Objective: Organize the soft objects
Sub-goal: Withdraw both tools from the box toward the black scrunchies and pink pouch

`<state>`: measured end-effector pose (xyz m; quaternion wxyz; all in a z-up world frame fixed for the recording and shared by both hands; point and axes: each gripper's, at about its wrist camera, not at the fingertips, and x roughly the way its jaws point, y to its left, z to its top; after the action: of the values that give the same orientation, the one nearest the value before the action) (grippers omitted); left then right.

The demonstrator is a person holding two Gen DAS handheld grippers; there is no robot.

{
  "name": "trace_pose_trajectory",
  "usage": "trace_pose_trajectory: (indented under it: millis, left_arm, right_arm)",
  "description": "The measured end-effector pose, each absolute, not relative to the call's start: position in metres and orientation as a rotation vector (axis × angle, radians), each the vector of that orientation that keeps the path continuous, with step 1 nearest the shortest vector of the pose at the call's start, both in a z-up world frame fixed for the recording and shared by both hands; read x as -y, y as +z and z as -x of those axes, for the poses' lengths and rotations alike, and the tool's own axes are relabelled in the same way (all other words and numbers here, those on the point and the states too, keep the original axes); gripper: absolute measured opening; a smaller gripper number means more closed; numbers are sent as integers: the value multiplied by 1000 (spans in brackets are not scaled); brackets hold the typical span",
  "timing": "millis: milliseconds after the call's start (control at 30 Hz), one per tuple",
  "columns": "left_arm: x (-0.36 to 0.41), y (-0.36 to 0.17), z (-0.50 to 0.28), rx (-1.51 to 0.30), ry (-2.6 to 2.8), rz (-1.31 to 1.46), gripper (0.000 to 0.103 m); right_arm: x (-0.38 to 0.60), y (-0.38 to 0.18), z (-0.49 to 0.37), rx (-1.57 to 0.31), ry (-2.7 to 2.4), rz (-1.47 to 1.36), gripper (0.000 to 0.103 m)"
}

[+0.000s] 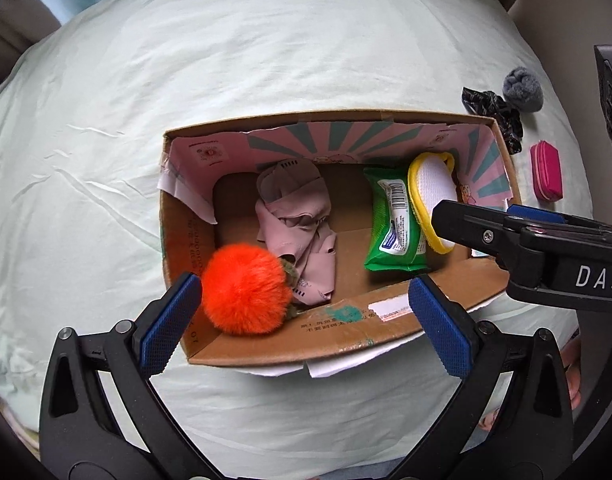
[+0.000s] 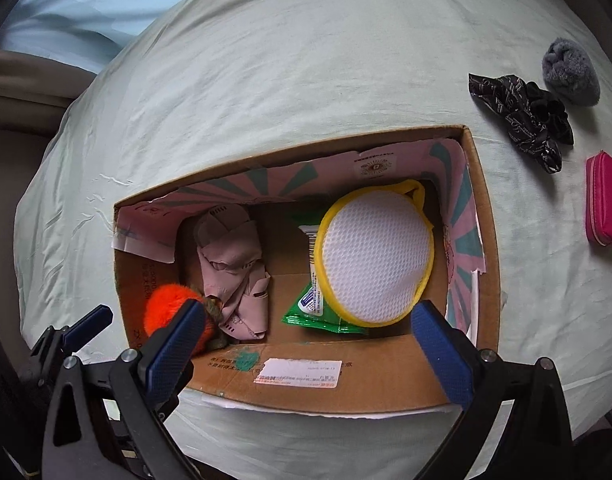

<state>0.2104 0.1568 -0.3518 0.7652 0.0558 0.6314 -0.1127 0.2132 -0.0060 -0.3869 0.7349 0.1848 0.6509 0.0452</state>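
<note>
An open cardboard box [image 1: 338,344] [image 2: 346,392] sits on a pale green sheet. Inside lie an orange pompom [image 1: 244,288] [image 2: 164,312], a pink cloth [image 1: 298,216] [image 2: 234,264], a green wipes pack [image 1: 394,224] [image 2: 310,312] and a yellow-rimmed white mesh pouch [image 1: 430,196] [image 2: 376,252] that leans on the pack. My left gripper [image 1: 306,320] is open above the box's near wall; the pompom lies free by its left finger. My right gripper [image 2: 310,348] is open over the box, just in front of the pouch; it also shows in the left wrist view [image 1: 466,220].
On the sheet to the right of the box lie a grey fluffy ball [image 1: 522,88] [image 2: 570,76], a black patterned cloth [image 1: 494,116] [image 2: 522,120] and a magenta zip pouch [image 1: 546,172] [image 2: 604,204]. The bed's edge curves away at left and right.
</note>
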Motion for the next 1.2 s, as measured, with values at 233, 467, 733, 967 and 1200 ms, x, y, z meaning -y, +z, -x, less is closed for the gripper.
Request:
trace_pose_trajectory:
  millis: [233, 467, 733, 967, 1200]
  left_arm:
    - [-166, -307, -182, -1281, -227, -110, 103]
    - [-174, -247, -148, -1141, -201, -100, 103]
    - [-170, -173, -112, -955, -161, -45, 103]
    - [-138, -130, -84, -842, -165, -31, 103]
    - [-80, -118, -68, -811, -147, 17, 103]
  right_arm:
    - [4, -339, -186, -1331, 110, -335, 102]
    - [17, -263, -141, -1133, 67, -266, 102]
    - [49, -172, -75, -830, -11, -225, 102]
    - [87, -128, -28, -655, -68, -183, 102]
    - [137, -118, -12, -612, -29, -170, 102]
